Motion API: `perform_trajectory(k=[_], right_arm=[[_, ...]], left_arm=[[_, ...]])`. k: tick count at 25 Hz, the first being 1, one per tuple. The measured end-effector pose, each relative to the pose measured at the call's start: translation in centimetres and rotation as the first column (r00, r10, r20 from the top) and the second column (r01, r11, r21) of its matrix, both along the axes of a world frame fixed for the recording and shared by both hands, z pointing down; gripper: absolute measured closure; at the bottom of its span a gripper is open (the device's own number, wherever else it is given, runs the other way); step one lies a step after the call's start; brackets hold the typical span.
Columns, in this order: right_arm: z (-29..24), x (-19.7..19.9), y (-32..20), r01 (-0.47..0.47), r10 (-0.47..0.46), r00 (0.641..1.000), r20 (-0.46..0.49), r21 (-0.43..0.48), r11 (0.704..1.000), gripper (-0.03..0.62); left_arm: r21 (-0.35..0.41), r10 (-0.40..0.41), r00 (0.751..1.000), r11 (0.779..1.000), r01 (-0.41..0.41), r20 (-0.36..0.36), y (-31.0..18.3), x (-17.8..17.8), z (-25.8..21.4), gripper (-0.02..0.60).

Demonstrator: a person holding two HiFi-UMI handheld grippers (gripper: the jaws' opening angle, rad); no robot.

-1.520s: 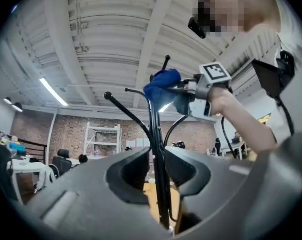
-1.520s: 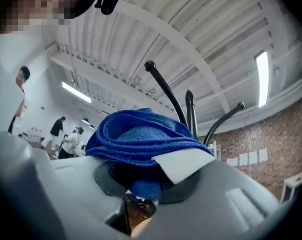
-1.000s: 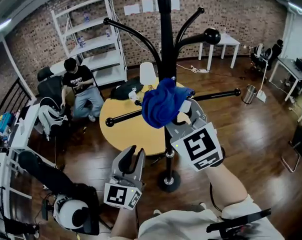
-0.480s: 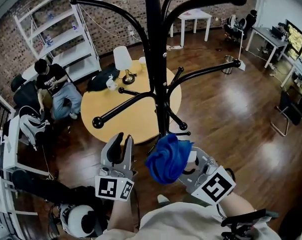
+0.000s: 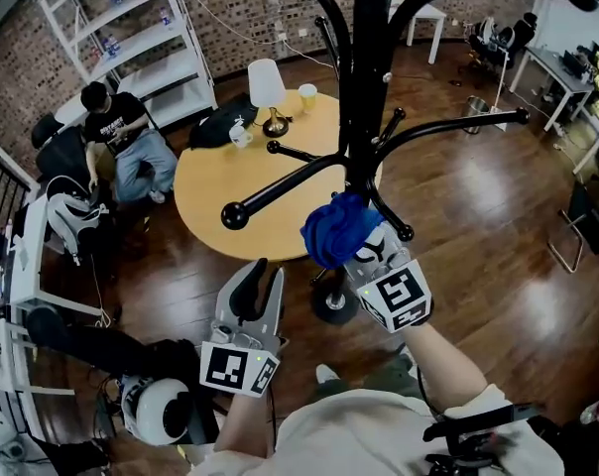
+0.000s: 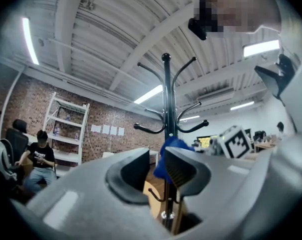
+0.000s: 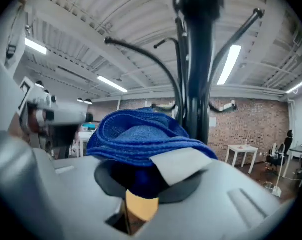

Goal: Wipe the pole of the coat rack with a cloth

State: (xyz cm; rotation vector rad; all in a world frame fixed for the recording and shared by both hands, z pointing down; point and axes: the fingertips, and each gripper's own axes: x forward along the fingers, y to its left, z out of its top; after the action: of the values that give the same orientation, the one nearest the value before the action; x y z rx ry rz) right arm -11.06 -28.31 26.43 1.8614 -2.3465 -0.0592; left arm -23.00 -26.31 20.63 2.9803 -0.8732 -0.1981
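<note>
The black coat rack pole [image 5: 367,87] rises through the middle of the head view, with curved hooks branching off it. A bunched blue cloth [image 5: 337,228] rests against the pole just below the lower hooks. My right gripper [image 5: 364,251] is shut on the cloth. In the right gripper view the cloth [image 7: 141,134] bulges over that gripper [image 7: 146,174], and the pole [image 7: 198,69] stands right behind it. My left gripper [image 5: 252,296] hangs lower and to the left, off the rack. It [image 6: 156,169] is open by a narrow gap and holds nothing. Through that gap I see the pole [image 6: 167,109] and the cloth [image 6: 166,149].
The rack's round base [image 5: 334,303] stands on the wood floor beside a round yellow table [image 5: 230,181] that bears a lamp [image 5: 268,87]. A seated person [image 5: 121,142] and white shelves [image 5: 131,38] are at the far left. Hook arms [image 5: 280,186] jut out around the cloth.
The right gripper slid the cloth down the pole to below the lower hooks, and has since brought it back up to just under them. The left gripper stayed low and open.
</note>
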Motion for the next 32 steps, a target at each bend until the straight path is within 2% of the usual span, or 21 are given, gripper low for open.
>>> perform_trajectory(k=[4,6,7,11,14,17,20,22,24,27,32], right_arm=[[14.5,-0.1,-1.2,-0.020,0.021,1.000,0.004,-0.205,0.979,0.496],[18.7,-0.6,-2.0,0.001,-0.002,1.000,-0.002,-0.241,0.970,0.497],[19.1,-0.9,-2.1,0.017,-0.019,1.000,-0.005,-0.239,0.971,0.496],[13.8,-0.2,-0.8,0.084,-0.081,0.996,0.027,-0.145,0.986,0.496],[7.2,3.2,1.9,0.142,-0.141,0.990,0.022,-0.070,0.987,0.496],[1.0,7.4,2.6,0.234,-0.234,0.972,0.010,-0.007,0.972,0.496],[-3.8,9.2,1.2,0.378,-0.376,0.926,-0.043,0.051,0.924,0.496],[-4.9,9.2,0.6,0.473,-0.469,0.879,-0.082,0.035,0.880,0.496],[-3.4,8.6,0.2,0.562,-0.561,0.826,-0.056,0.000,0.827,0.496],[2.2,7.8,0.3,0.648,-0.655,0.756,-0.017,-0.127,0.751,0.496],[15.3,7.3,-0.8,0.628,-0.712,0.698,-0.075,-0.414,0.659,0.494]], left_arm=[[-0.022,-0.019,1.000,1.000,0.019,0.016,-0.1,-0.3,1.2,0.488],[-0.030,-0.024,0.999,0.999,0.025,0.027,-0.2,0.2,1.5,0.488],[-0.032,-0.026,0.999,0.999,0.027,0.031,-0.1,0.6,1.6,0.488],[-0.015,-0.051,0.998,0.999,0.052,0.037,0.3,2.8,1.1,0.488],[0.007,-0.100,0.994,0.995,0.099,0.035,1.0,5.2,0.5,0.488],[0.013,-0.184,0.983,0.983,0.183,0.031,1.1,7.6,0.3,0.488],[-0.017,-0.244,0.970,0.970,0.244,0.009,2.1,10.4,0.6,0.488],[-0.033,-0.263,0.965,0.964,0.263,-0.006,3.0,12.7,1.0,0.488],[-0.039,-0.320,0.947,0.947,0.319,-0.018,3.8,13.9,1.4,0.488],[-0.045,-0.423,0.906,0.905,0.422,-0.007,5.1,14.7,2.1,0.488],[-0.131,-0.566,0.821,0.810,0.571,0.078,7.7,13.5,5.8,0.488]])
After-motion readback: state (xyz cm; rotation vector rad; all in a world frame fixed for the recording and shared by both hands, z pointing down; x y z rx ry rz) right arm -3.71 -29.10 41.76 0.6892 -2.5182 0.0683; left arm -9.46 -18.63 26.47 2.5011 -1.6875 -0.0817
